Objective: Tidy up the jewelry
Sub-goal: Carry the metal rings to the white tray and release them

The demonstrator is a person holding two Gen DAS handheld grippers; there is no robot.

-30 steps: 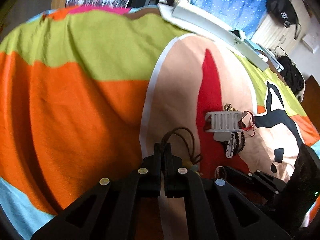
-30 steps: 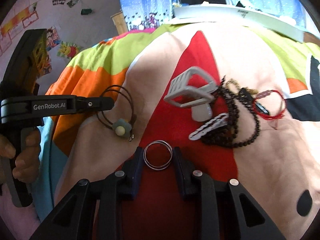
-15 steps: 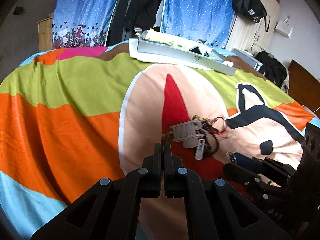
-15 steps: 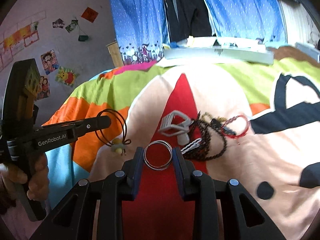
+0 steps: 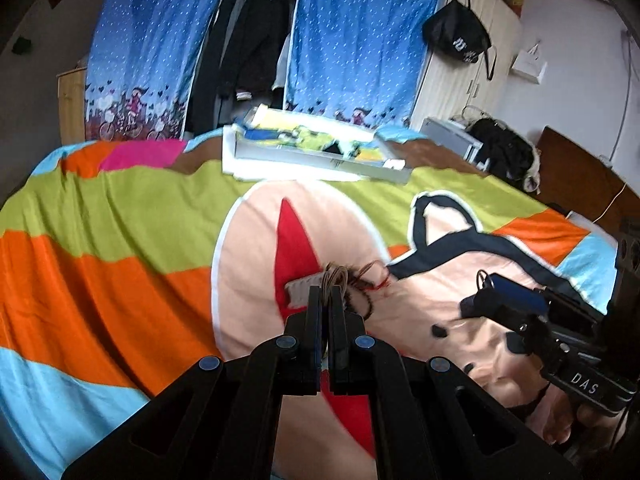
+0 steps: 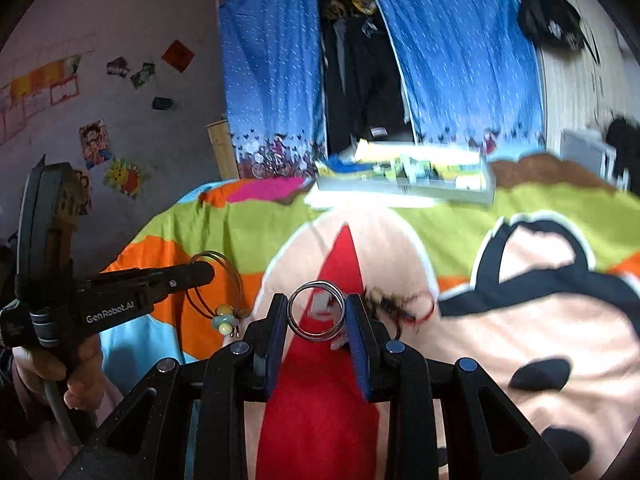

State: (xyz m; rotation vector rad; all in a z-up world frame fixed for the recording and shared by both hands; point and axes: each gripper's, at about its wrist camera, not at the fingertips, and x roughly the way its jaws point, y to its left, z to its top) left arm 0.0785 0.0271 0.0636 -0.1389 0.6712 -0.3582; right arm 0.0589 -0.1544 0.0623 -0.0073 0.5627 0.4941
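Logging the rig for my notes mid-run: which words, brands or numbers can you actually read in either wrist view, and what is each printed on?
"GenRobot.AI": on the side of the left tool, seen in the right wrist view.
"DAS": on the body of the right tool, seen in the left wrist view; it may be part of a longer marking.
White print on the black bag hanging on the wardrobe: too small to read.
Wall posters: pictures only, no legible text.

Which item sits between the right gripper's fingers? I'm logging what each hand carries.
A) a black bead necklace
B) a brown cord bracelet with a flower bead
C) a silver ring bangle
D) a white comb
C: in the right wrist view, the silver ring bangle is pinched between the right gripper's blue pads.
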